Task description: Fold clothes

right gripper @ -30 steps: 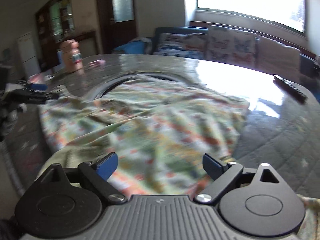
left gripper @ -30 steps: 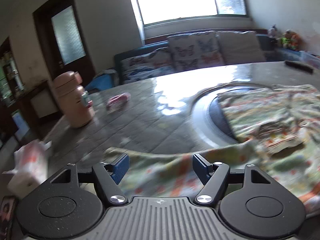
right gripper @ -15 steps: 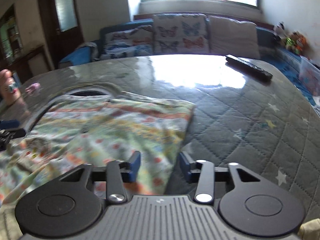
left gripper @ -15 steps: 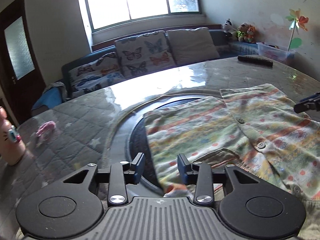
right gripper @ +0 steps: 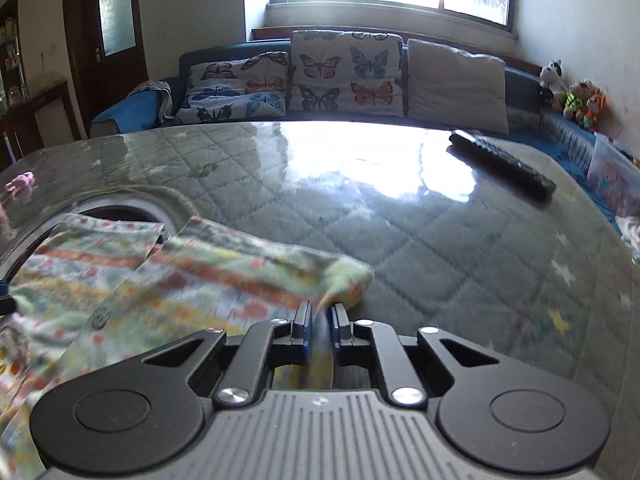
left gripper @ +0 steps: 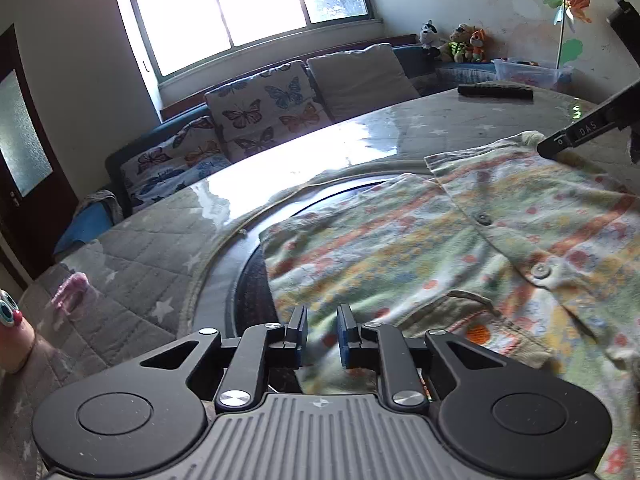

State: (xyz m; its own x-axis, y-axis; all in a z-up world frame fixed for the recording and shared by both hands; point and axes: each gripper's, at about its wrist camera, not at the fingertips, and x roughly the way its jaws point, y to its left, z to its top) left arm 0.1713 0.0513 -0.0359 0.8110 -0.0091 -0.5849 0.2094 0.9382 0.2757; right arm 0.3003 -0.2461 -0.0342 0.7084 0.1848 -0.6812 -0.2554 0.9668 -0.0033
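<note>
I am looking across a large table [right gripper: 420, 240] covered in grey quilted cloth with pale stars under a glossy sheet, a dark round inset [left gripper: 250, 284] sunk into it, with a sofa of butterfly-print cushions [right gripper: 344, 76] and a bright window behind. The garment, a pale green button-front top printed with orange and yellow stripes and dots [left gripper: 460, 248], lies spread flat on the table, partly over the inset. My left gripper [left gripper: 322, 330] has its jaws just closing, now only a narrow gap apart, with the near hem of the top between the blue pads; I cannot tell whether they are pinching it yet. My right gripper [right gripper: 319, 326] has also been closing and stands almost fully together, a fold of the top's right edge caught between its pads, the cloth bunched just ahead of them. A black remote control [right gripper: 502, 164] lies far across the table
</note>
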